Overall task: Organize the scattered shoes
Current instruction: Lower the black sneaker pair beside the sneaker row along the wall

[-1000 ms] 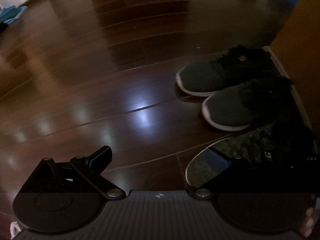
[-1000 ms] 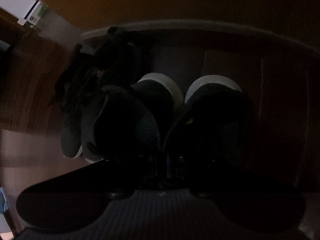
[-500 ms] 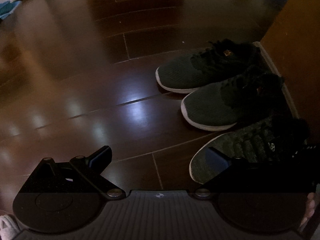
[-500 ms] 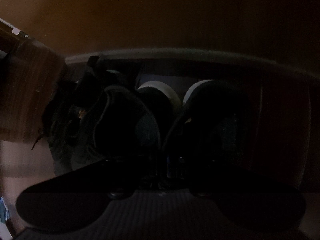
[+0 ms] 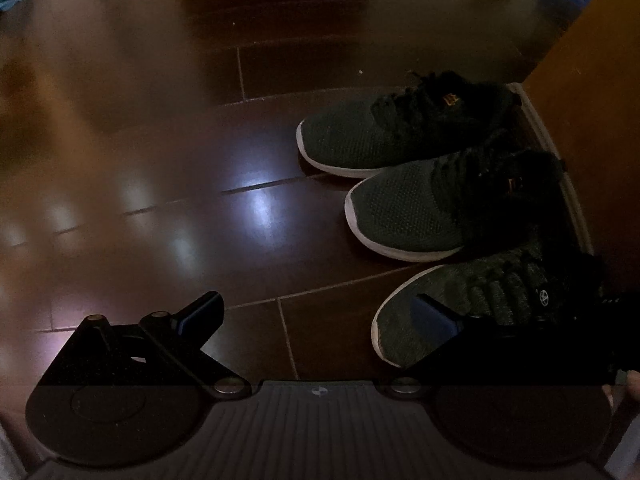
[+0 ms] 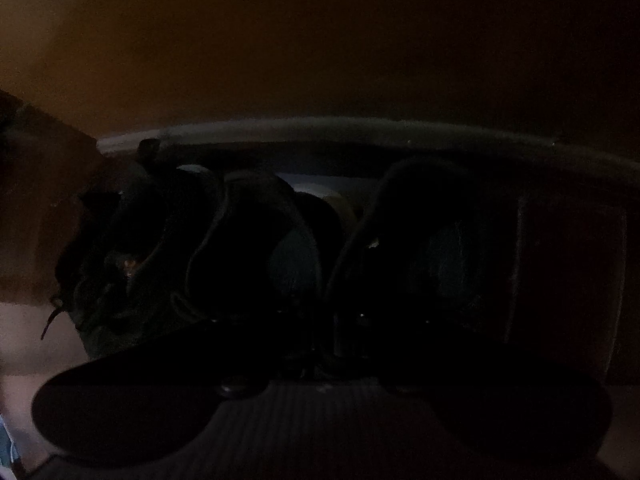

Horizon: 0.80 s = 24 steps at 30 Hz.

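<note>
Floor: we see glossy dark wood planks (image 5: 168, 168) with thin seams and soft patches of reflected light.

Far pair: two dark knit-mesh sneakers with white rubber soles, the far sneaker (image 5: 360, 136) and the middle sneaker (image 5: 408, 212), sit side by side on the floor, toes pointing left, heels near a pale baseboard (image 5: 560, 176) under an orange-brown wall (image 5: 592, 80). Their laces are black and fuzzy-looking (a small orange mark shows on each tongue).

Near shoe: a mottled grey knit sneaker (image 5: 472, 292) with a thin white sole edge and a small round white logo lies closest to us, just beside the middle sneaker, toe also left.

Left tongs: the left tongs (image 5: 316, 312) stand wide apart and hold nothing; the blunt blue-padded left finger (image 5: 202, 312) hangs over bare floor, the right finger overlaps the grey sneaker's toe in view, though we cannot tell whether it touches.

Right tongs: the right tongs (image 6: 332, 340) are drawn close together between two rounded, padded shoe collars, the left collar (image 6: 256, 248) and the right collar (image 6: 432, 240); the view is very dark, so we cannot tell whether they pinch either shoe.

Right view backdrop: a curved pale baseboard and the orange-brown wall lie beyond the heels; black laces of another sneaker show at left.
</note>
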Available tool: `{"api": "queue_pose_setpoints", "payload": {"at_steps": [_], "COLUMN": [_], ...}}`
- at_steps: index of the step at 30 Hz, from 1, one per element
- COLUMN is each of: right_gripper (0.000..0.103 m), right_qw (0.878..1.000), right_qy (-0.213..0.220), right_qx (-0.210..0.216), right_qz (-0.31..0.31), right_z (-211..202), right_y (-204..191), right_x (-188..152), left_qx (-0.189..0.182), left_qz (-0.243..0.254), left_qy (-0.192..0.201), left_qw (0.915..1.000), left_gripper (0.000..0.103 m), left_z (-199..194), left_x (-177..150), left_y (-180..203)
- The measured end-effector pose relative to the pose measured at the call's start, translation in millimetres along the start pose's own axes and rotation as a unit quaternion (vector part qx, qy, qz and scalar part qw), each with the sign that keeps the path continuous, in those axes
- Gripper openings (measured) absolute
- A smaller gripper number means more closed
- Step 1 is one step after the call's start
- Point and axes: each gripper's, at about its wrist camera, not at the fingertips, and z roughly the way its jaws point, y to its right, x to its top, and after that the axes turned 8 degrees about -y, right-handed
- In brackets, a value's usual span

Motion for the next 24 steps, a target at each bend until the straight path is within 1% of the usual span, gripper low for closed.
{"api": "queue_pose_setpoints", "payload": {"at_steps": [8,12,16,18,20,22,24], "right_gripper": [0.010,0.012,0.014,0.020,0.037,0.046,0.049], "right_qw": [1.000,1.000,0.999,0.998,0.998,0.998,0.998], "right_qy": [0.002,0.001,0.001,0.002,0.008,0.019,0.030], "right_qx": [-0.010,-0.009,-0.018,-0.024,-0.028,-0.035,-0.043], "right_qz": [-0.002,0.029,0.046,0.052,0.052,0.043,0.032], "right_z": [1,0,0,-2,-6,-13,-19], "right_y": [-1,2,-1,-2,-5,-10,-16], "right_x": [1,2,2,1,-1,-5,-9], "left_qx": [-0.013,-0.011,-0.018,-0.021,-0.023,-0.025,-0.027], "left_qz": [-0.011,-0.022,-0.047,-0.053,-0.059,-0.065,-0.073], "left_qy": [-0.012,-0.018,-0.031,-0.033,-0.034,-0.035,-0.038], "left_qw": [0.9998,0.9995,0.9982,0.9978,0.9974,0.9970,0.9962], "left_gripper": [0.101,0.101,0.101,0.101,0.101,0.101,0.101], "left_z": [7,11,14,13,12,10,8], "left_x": [1,-1,-1,-1,-1,-1,-1], "left_y": [-7,-18,-35,-39,-46,-54,-66]}}
